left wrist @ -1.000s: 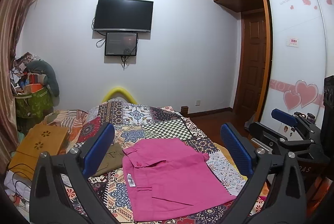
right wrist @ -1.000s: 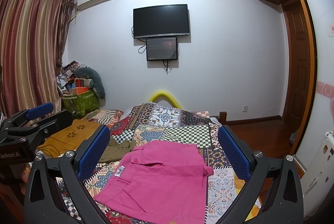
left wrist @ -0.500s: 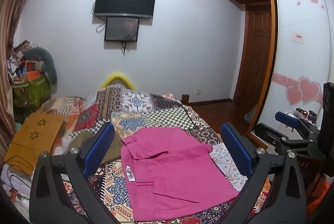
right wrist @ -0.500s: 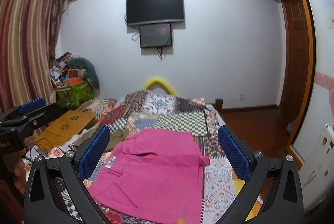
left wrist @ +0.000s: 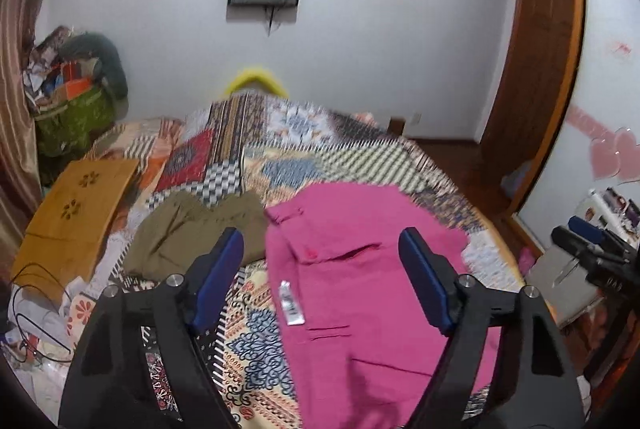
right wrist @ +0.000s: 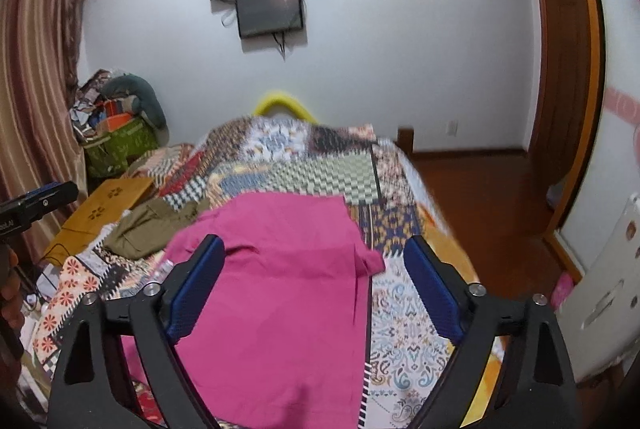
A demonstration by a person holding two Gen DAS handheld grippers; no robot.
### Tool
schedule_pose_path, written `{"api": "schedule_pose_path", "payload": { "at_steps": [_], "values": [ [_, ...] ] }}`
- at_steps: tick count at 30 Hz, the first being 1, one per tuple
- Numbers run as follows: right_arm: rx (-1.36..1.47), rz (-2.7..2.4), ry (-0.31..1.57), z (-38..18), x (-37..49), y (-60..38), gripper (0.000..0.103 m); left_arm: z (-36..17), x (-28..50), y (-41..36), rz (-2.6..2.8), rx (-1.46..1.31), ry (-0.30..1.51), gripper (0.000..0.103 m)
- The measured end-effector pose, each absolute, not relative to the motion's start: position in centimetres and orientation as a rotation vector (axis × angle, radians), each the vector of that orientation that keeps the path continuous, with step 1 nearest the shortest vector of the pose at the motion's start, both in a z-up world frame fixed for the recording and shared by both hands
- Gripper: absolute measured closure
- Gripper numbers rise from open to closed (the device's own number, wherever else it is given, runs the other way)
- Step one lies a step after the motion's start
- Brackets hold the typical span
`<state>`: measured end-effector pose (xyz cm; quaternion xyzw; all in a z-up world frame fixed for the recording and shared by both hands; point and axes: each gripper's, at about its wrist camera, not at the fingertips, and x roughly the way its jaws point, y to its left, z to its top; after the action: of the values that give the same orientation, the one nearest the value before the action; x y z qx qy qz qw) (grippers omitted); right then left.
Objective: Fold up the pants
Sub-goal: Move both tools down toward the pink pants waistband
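Pink pants (left wrist: 360, 289) lie flat on the patchwork bedspread (left wrist: 280, 165), waistband toward the far wall, a white label (left wrist: 291, 303) showing. They also show in the right wrist view (right wrist: 280, 281). My left gripper (left wrist: 322, 273) is open and empty above the waistband end. My right gripper (right wrist: 314, 285) is open and empty above the pants' middle. The right gripper shows in the left wrist view (left wrist: 588, 241), and the left gripper in the right wrist view (right wrist: 40, 201).
Olive-brown pants (left wrist: 192, 229) lie crumpled left of the pink pants. A yellow wooden board (left wrist: 76, 205) rests at the bed's left edge, with cables beside it. A green bag of clutter (left wrist: 72, 117) stands by the curtain. Wooden floor (right wrist: 480, 197) and a door are at right.
Both grippers have tilted down and moved forward over the bed. The pink pants now fill more of each view. Both stay open.
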<state>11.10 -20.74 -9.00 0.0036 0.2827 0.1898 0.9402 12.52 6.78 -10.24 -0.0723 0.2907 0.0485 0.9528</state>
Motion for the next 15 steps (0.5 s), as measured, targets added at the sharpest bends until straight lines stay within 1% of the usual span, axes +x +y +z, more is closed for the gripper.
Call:
{"api": "schedule_pose_path", "payload": {
  "at_steps": [3, 5, 8, 11, 15],
  "values": [
    [0.006, 0.39, 0.629, -10.3, 12.4, -21.0, 0.03, -12.4, 14.5, 7.9, 0.104, -0.173, 0.662, 0.025],
    [0.001, 0.394, 0.66, -11.3, 13.3, -21.1, 0.033, -13.8, 15.8, 8.3, 0.126, -0.158, 0.702, 0.032],
    [-0.025, 0.395, 0.695, -12.6, 14.3, -21.2, 0.036, -15.8, 17.4, 8.3, 0.149, -0.108, 0.75, 0.036],
    [-0.031, 0.407, 0.729, -13.9, 15.7, -21.3, 0.04, -18.0, 19.1, 8.2, 0.137, -0.082, 0.803, 0.038],
    [-0.029, 0.41, 0.766, -15.4, 17.6, -21.2, 0.04, -20.2, 20.9, 8.1, 0.106, -0.077, 0.866, 0.041]
  ]
}}
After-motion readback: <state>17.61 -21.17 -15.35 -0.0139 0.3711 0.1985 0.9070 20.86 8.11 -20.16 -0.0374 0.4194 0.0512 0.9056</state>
